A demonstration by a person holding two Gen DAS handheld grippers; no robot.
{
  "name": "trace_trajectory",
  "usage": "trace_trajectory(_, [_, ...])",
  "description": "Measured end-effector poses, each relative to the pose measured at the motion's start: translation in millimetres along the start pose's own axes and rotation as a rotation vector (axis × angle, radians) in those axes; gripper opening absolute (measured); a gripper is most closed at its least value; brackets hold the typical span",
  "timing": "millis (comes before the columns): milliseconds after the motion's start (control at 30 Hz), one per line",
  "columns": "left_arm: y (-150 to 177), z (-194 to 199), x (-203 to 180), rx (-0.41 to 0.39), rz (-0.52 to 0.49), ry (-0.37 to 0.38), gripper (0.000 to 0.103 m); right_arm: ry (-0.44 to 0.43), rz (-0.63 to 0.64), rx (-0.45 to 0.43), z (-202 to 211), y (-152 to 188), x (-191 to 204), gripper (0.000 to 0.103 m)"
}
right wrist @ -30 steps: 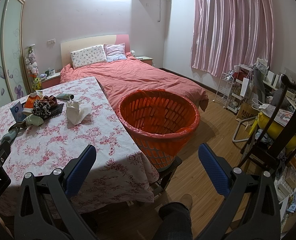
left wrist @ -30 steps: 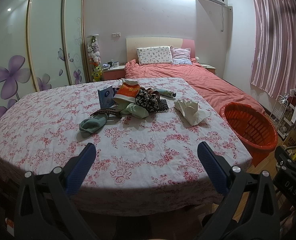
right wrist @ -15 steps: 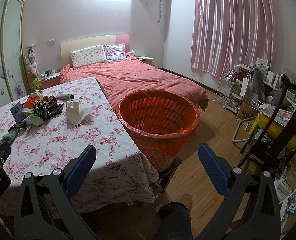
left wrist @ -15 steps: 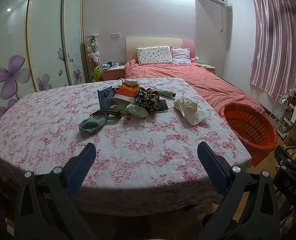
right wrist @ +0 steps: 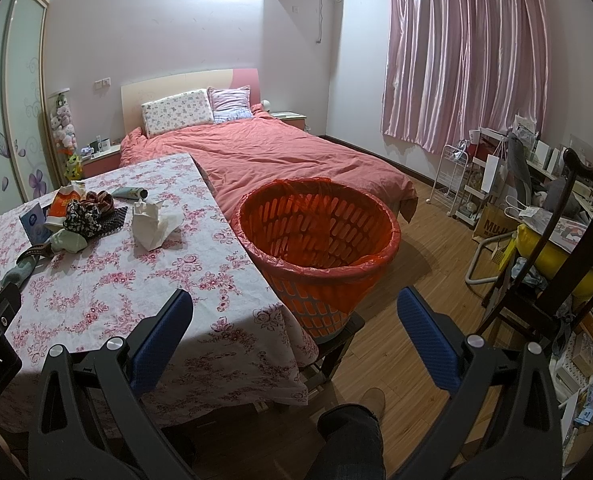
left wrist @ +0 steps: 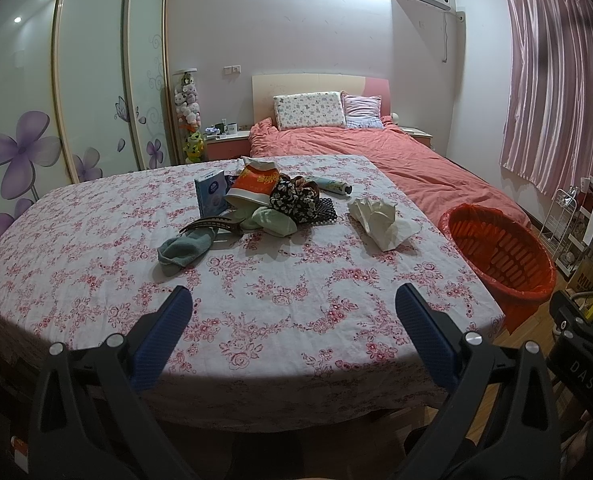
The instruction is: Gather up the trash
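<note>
A crumpled white paper (left wrist: 378, 220) lies on the floral tablecloth (left wrist: 256, 304), right of a pile with an orange snack bag (left wrist: 254, 184), a blue box (left wrist: 209, 197), a tube (left wrist: 330, 185), socks (left wrist: 184, 249) and dark cloth. The orange trash basket (left wrist: 500, 256) stands off the table's right edge; it also shows in the right wrist view (right wrist: 316, 248). My left gripper (left wrist: 292, 312) is open and empty over the table's near edge. My right gripper (right wrist: 294, 312) is open and empty, in front of the basket. The paper also shows there (right wrist: 152, 222).
A bed with a red cover (left wrist: 396, 164) lies behind the table. A wardrobe (left wrist: 88, 92) lines the left wall. A white rack (right wrist: 460, 184), a dark wooden chair (right wrist: 568, 248) and boxes crowd the right side. The person's leg (right wrist: 350, 436) is below.
The left view has shifted very slightly; the table appears a little lower. Both grippers stay open and nothing on the table has moved.
</note>
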State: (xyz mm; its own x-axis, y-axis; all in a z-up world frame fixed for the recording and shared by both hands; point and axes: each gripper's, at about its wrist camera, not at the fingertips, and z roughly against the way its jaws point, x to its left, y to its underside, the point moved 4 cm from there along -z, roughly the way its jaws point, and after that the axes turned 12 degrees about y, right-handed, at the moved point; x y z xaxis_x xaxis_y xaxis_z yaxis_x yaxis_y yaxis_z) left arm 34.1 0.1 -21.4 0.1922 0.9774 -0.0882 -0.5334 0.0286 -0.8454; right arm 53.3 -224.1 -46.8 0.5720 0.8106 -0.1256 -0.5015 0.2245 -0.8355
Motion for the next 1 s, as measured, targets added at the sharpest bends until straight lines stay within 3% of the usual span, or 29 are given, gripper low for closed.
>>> trace_trajectory(733, [4,2,1,0.009,0.005,0.0,0.099,-0.009,0.001,-0.001,-2,1,3,0.101])
trace_trajectory(1000, [6,-27,28,0.06,0.044,-0.015,0.099,-0.044,0.035,-0.006,-13,-2,24,0.101])
